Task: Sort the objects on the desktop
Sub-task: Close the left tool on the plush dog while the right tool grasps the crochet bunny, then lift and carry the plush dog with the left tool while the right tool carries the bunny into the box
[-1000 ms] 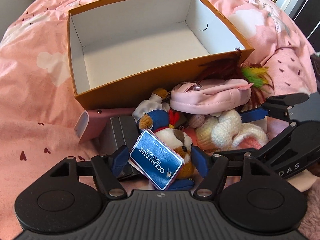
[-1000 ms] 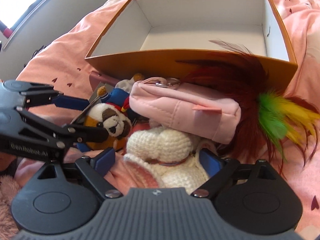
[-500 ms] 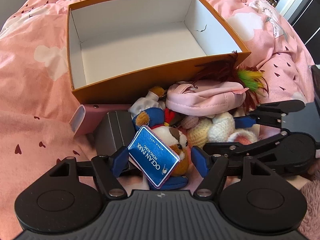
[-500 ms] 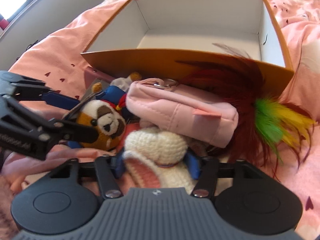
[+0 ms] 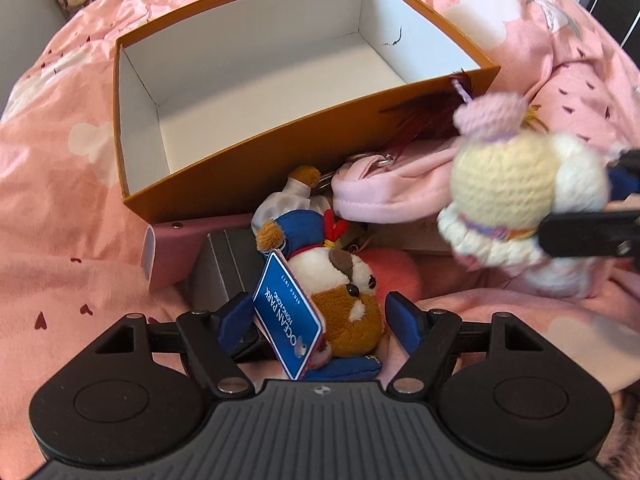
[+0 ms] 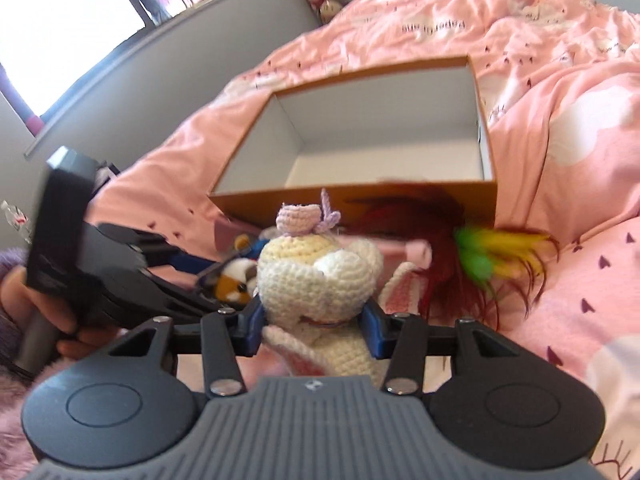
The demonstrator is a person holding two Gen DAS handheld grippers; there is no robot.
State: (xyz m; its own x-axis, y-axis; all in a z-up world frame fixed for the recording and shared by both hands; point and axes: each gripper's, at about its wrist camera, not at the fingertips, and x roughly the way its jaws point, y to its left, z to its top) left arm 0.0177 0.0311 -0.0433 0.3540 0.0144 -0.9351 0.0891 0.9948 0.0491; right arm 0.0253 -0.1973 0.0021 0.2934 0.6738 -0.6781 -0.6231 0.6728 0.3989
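My right gripper (image 6: 316, 326) grips a cream crochet doll (image 6: 312, 280) with a lilac hat, its jaws still closing, and holds it above the pile. In the left wrist view the crochet doll (image 5: 516, 188) hangs at the right, clear of the bedding. My left gripper (image 5: 318, 316) points down over a brown-and-white plush toy (image 5: 344, 280) with a blue Ocean Park tag (image 5: 286, 316). Its jaws are opening, and the toy lies between the pads without being pressed. Behind the pile stands an empty orange box (image 5: 280, 160) with a white inside.
A pink pouch (image 5: 384, 196), red, green and yellow feathers (image 6: 480, 256), a pink case (image 5: 172, 248) and a grey box (image 5: 224, 264) lie against the orange box's front wall. Everything rests on a pink duvet (image 5: 60, 200). A hand (image 6: 68, 320) holds the left tool.
The right gripper closed on the crochet doll and lifted it off the pile. The left gripper shifted a little over the plush toy and its jaws widened slightly.
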